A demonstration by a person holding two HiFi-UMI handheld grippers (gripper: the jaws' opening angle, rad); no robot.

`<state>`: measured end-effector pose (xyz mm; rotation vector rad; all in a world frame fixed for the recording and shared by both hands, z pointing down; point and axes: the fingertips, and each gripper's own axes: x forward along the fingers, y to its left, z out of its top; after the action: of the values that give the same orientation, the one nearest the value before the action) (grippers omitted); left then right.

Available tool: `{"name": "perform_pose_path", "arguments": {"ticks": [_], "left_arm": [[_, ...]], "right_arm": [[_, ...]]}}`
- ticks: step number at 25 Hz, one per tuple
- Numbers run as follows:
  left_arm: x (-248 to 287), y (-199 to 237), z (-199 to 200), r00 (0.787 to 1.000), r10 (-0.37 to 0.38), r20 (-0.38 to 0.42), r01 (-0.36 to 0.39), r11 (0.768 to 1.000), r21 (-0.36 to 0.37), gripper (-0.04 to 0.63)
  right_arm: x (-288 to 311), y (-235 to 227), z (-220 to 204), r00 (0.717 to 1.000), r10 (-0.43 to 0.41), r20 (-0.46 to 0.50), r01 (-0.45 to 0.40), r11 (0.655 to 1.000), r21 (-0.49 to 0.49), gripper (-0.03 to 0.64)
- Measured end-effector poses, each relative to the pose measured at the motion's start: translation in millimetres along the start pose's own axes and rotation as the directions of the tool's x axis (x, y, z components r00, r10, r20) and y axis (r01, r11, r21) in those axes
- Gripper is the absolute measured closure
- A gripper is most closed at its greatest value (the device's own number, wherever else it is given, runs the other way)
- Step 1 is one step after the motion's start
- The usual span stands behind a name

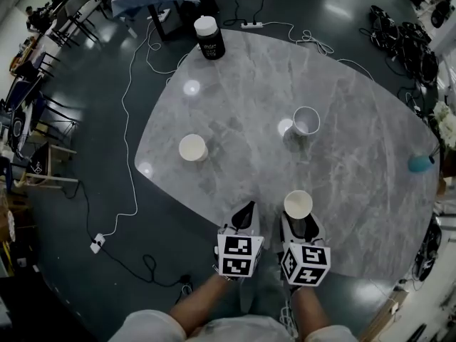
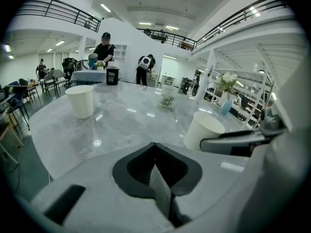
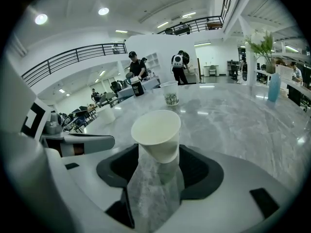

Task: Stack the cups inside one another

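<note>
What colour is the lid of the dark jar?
White; the lid shows best in the head view.

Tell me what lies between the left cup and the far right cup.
Nothing: the head view shows bare table between left cup and far right cup.

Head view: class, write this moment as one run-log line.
left tongs: shut, empty | right tongs: open, near cup between | left cup, far cup: standing apart, unstacked
</note>
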<state>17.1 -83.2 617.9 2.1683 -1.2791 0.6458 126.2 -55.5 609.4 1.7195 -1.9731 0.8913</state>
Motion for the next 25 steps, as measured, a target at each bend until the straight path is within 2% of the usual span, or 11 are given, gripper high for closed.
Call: {"name": "perform_pose_path", "arguments": {"ticks": [12, 25], "left_arm": [[9.7, 6.2, -2.0, 1.000, 0.008, -0.015, -0.008, 1.000, -0.020, 0.600], [12.3, 7.7, 11.9, 1.000, 0.005, 0.005, -0.005, 0.999, -0.036, 0.600]], "right_arm": [[11.2, -3.1, 6.6, 1.000, -0.021, 0.012, 0.022, 1.000, -0.019, 0.397], [8.9, -1.5, 25.9, 0.999, -0.016, 0.049, 0.018, 0.999, -0.036, 0.397]]}}
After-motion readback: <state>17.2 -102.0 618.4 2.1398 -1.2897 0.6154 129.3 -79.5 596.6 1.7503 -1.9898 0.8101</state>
